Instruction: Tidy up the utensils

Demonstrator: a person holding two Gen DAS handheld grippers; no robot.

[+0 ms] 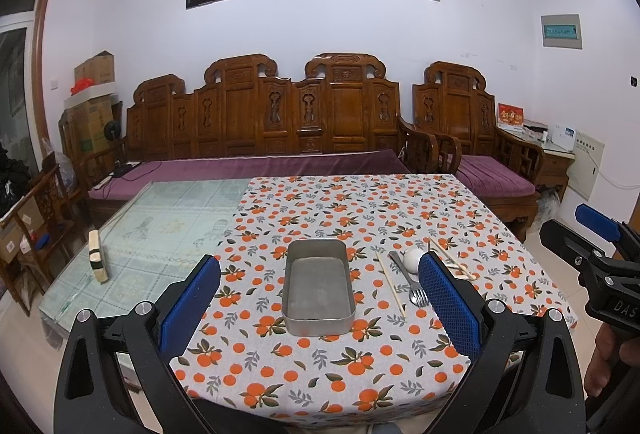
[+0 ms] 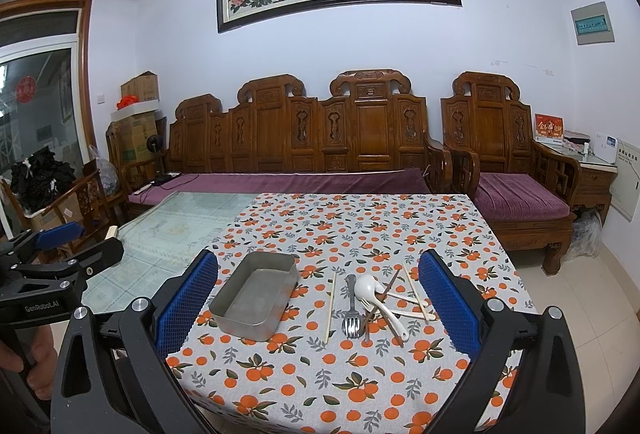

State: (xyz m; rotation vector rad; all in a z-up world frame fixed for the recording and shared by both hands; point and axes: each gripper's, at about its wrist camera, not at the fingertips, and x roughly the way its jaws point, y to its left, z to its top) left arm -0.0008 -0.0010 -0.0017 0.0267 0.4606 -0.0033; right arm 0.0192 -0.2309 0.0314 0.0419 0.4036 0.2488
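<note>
An empty grey metal tray [image 1: 318, 288] [image 2: 256, 298] sits on the orange-print tablecloth. Right of it lies a heap of utensils: a light chopstick [image 2: 330, 308] [image 1: 391, 284], a metal fork [image 2: 351, 308] [image 1: 412, 284], a white spoon [image 2: 366, 288] [image 1: 413, 259], dark chopsticks [image 2: 390, 284] and more light chopsticks [image 2: 415, 292]. My left gripper [image 1: 320, 314] is open and empty, above the near table edge, facing the tray. My right gripper [image 2: 318, 308] is open and empty, facing the utensils, well short of them. Each gripper shows at the edge of the other's view.
The tablecloth [image 2: 360, 226] covers the table's right part; the left part is bare glass [image 1: 168, 218]. A small wooden block [image 1: 98, 254] stands near the glass's left edge. A carved wooden sofa [image 1: 280, 122] and an armchair [image 2: 516, 170] stand behind the table.
</note>
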